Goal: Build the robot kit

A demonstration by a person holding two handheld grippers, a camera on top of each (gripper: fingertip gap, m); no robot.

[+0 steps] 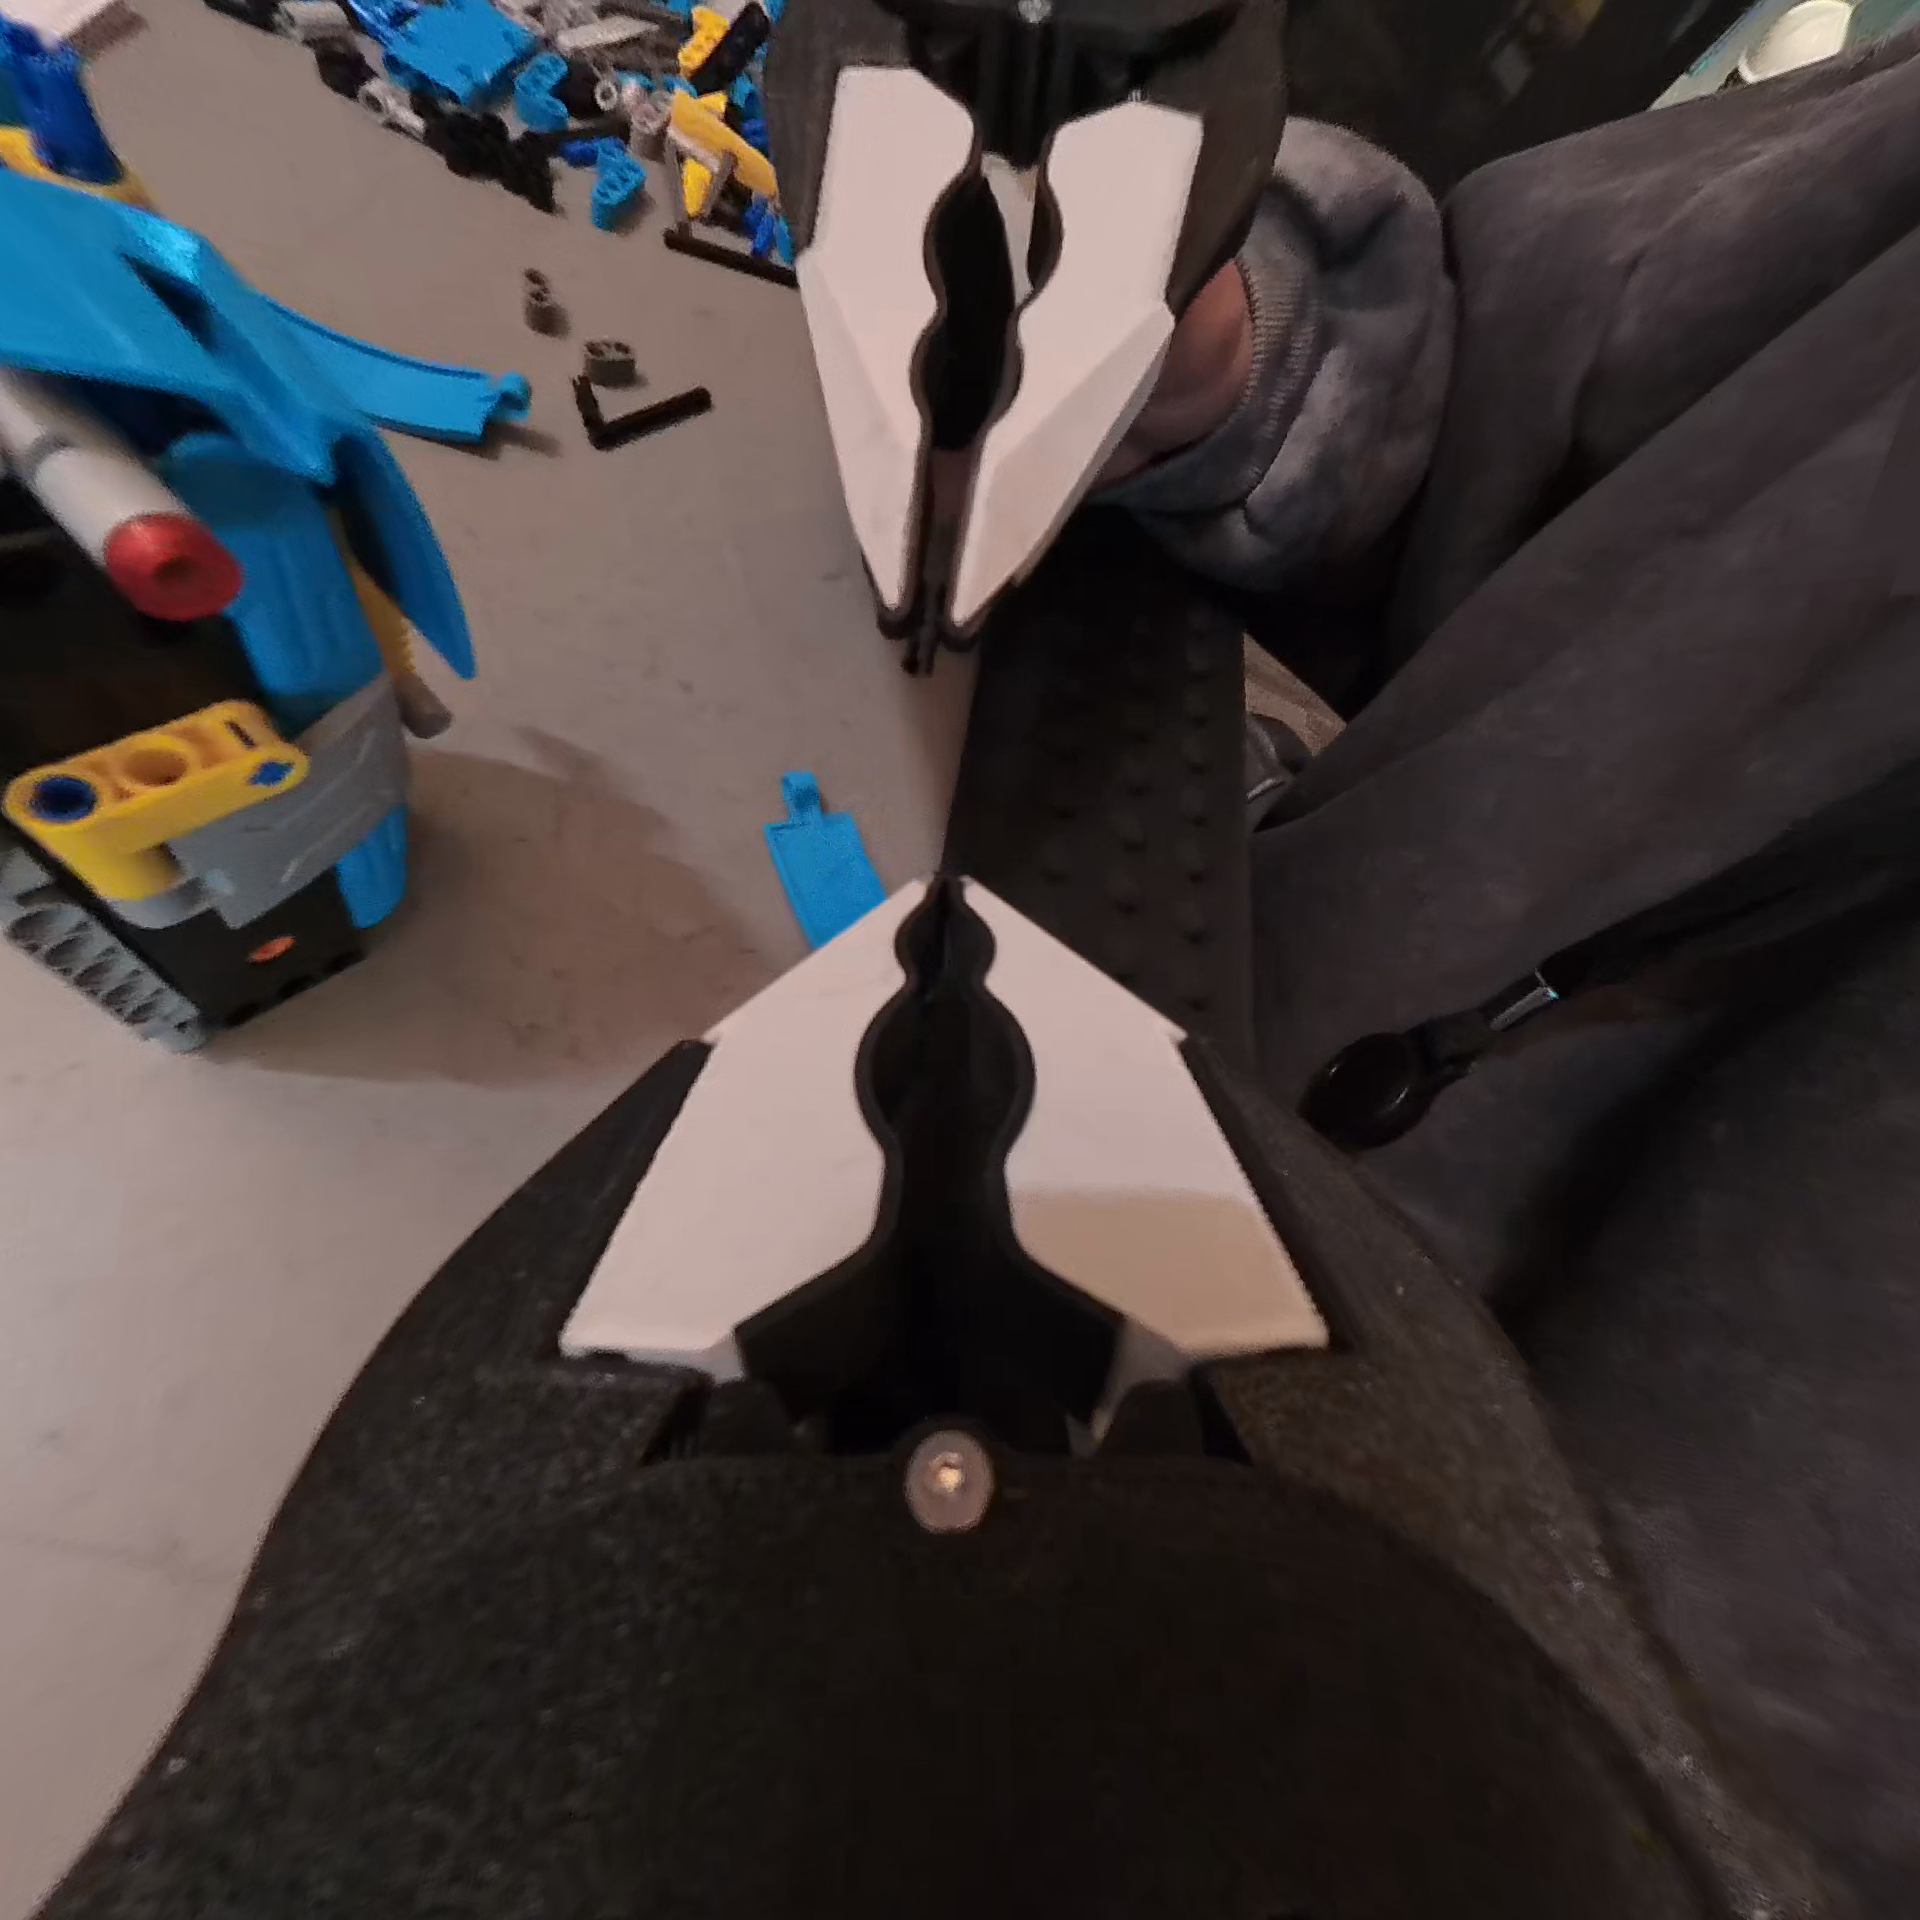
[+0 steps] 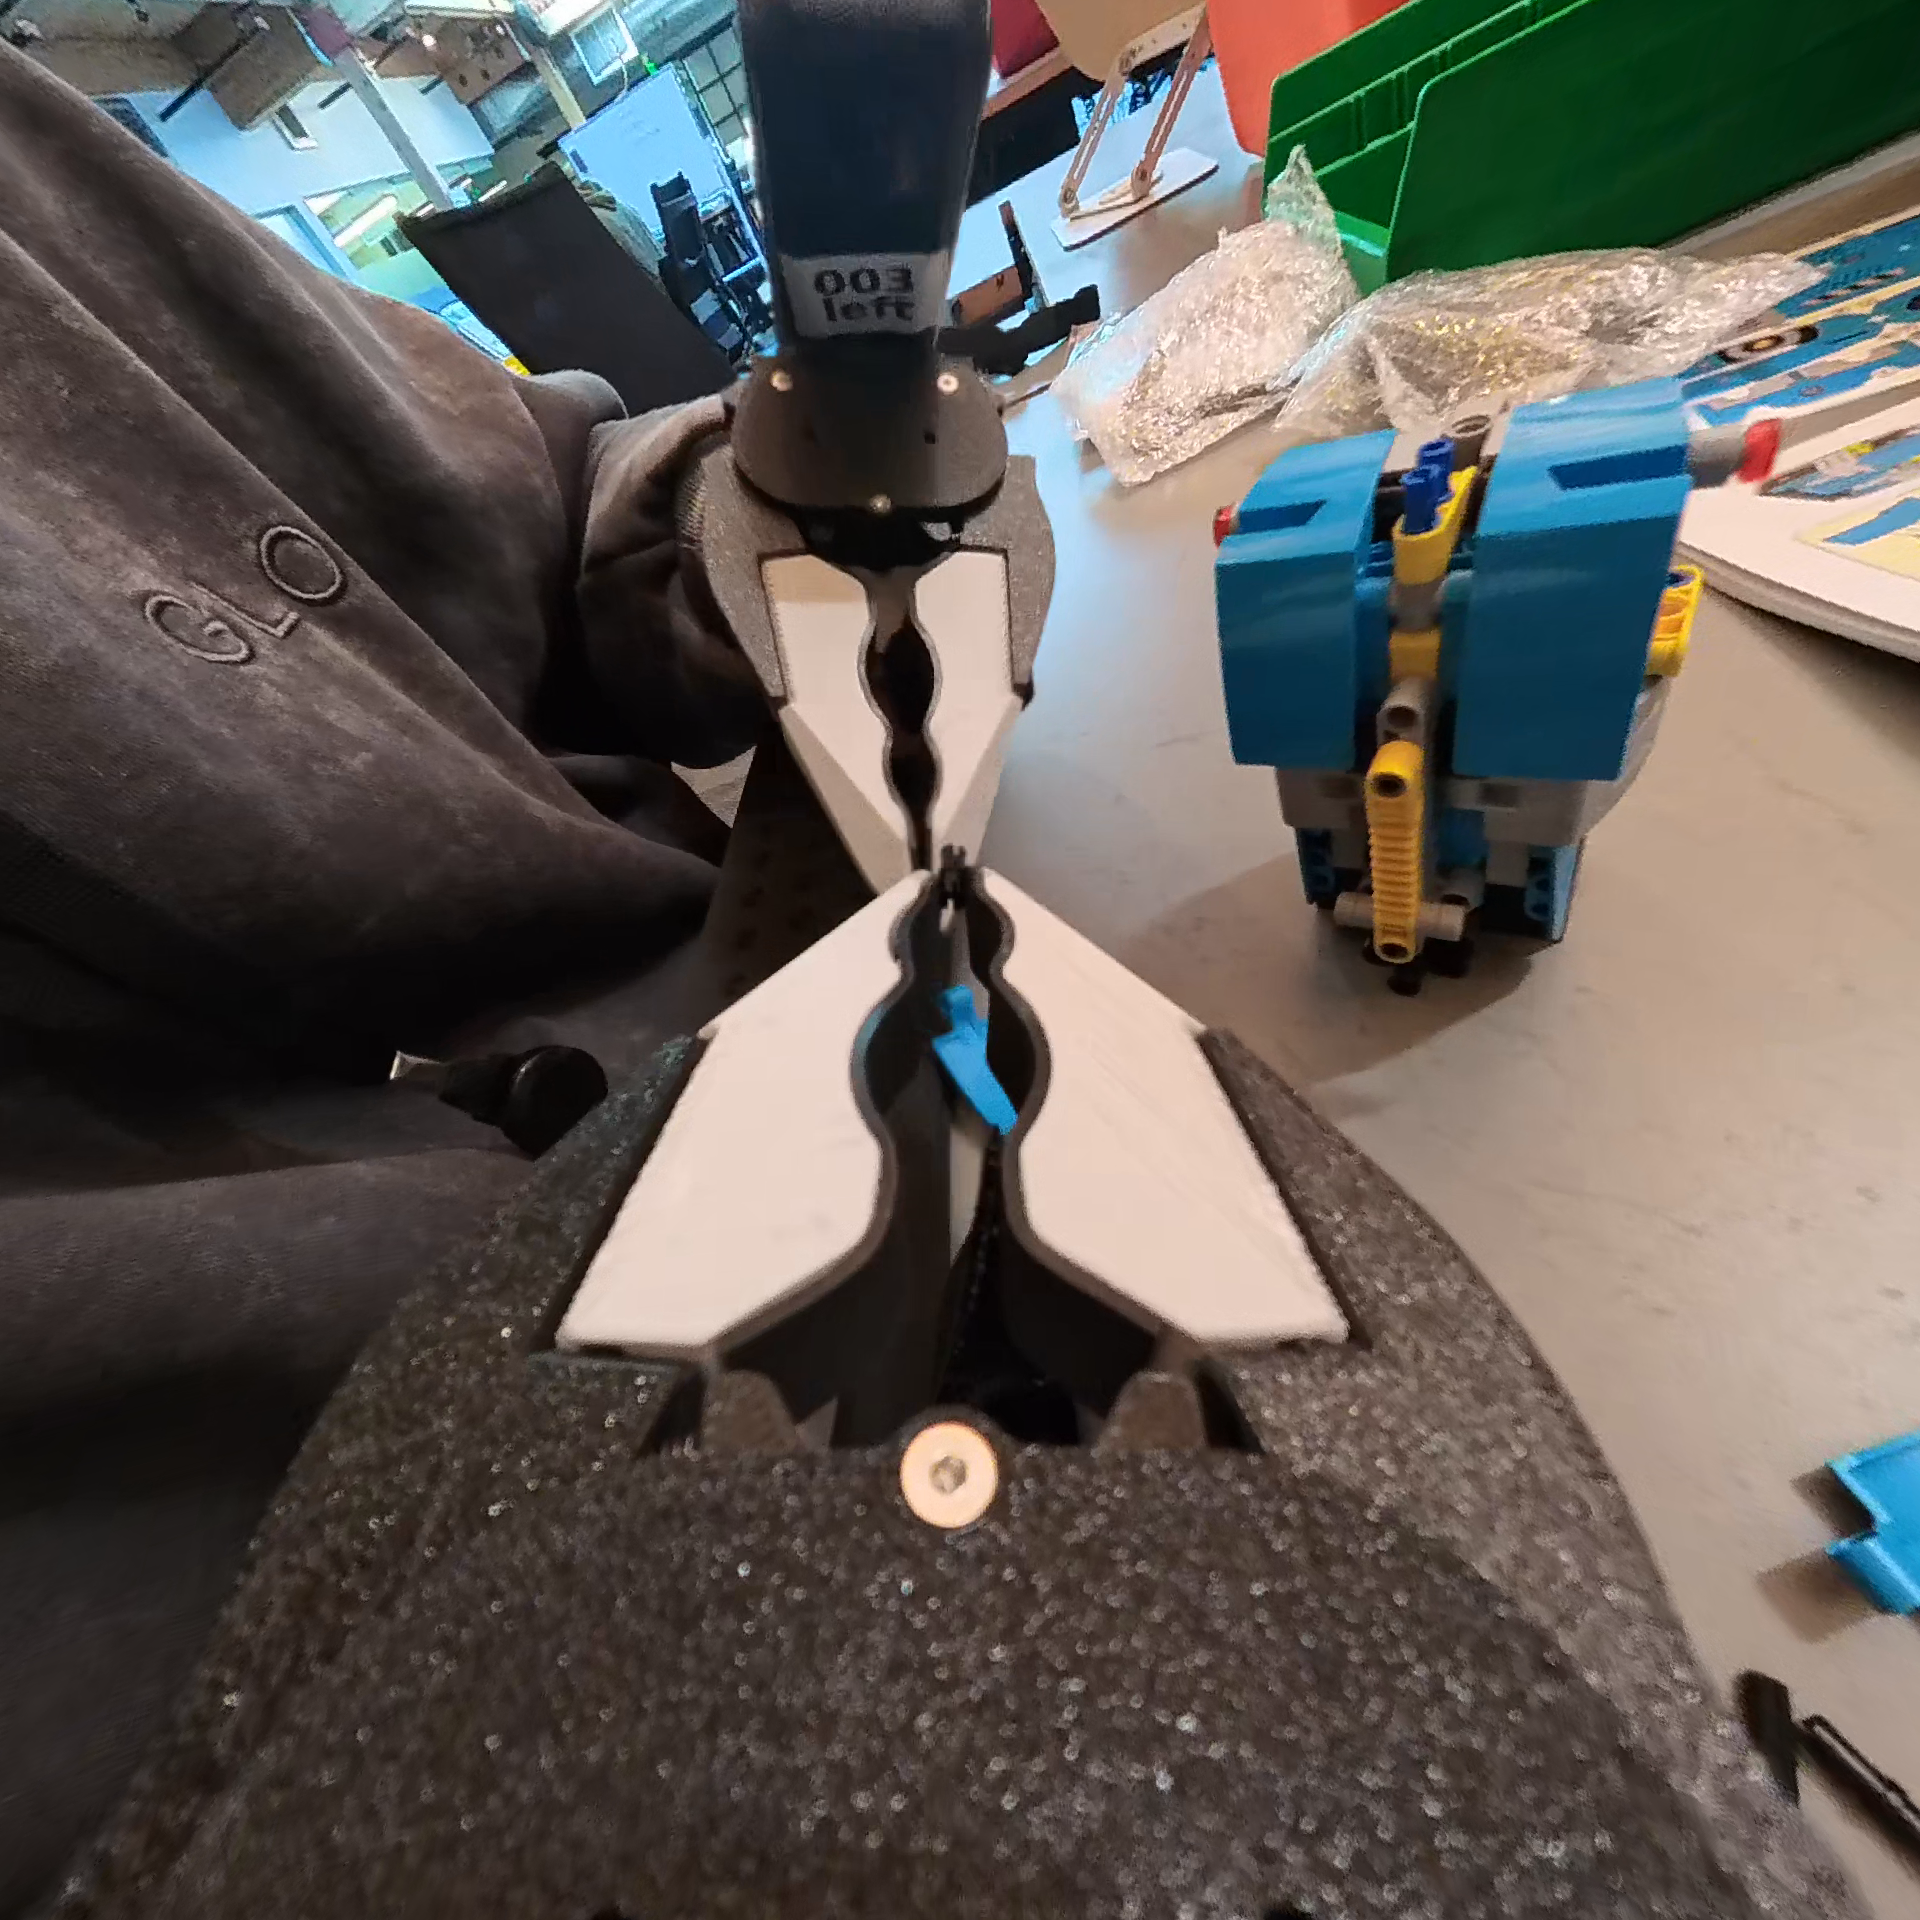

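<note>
My left gripper (image 1: 945, 885) is shut, with its fingertips above the table edge beside a flat blue piece (image 1: 826, 862). It also shows in the right wrist view (image 2: 920, 844), pointing at my right gripper. My right gripper (image 2: 951, 878) is shut on a small black pin (image 2: 951, 860) that sticks out past its tips. It shows the same way in the left wrist view (image 1: 920, 623), with the pin (image 1: 916, 652) at its tips. The two grippers face each other tip to tip, a short way apart. The flat blue piece (image 2: 971, 1060) shows through my right gripper's gap, on the table below.
A blue, yellow and grey brick model (image 2: 1455, 644) stands on the table (image 1: 582, 623), to the left in the left wrist view (image 1: 260, 540). Loose bricks (image 1: 582, 83), a black angle piece (image 1: 639, 410), plastic bags (image 2: 1351, 332), green bins (image 2: 1558, 125) and a person's dark sweatshirt (image 2: 260, 727) lie around. One gripper's finger ends stand about 4 cm off the other's.
</note>
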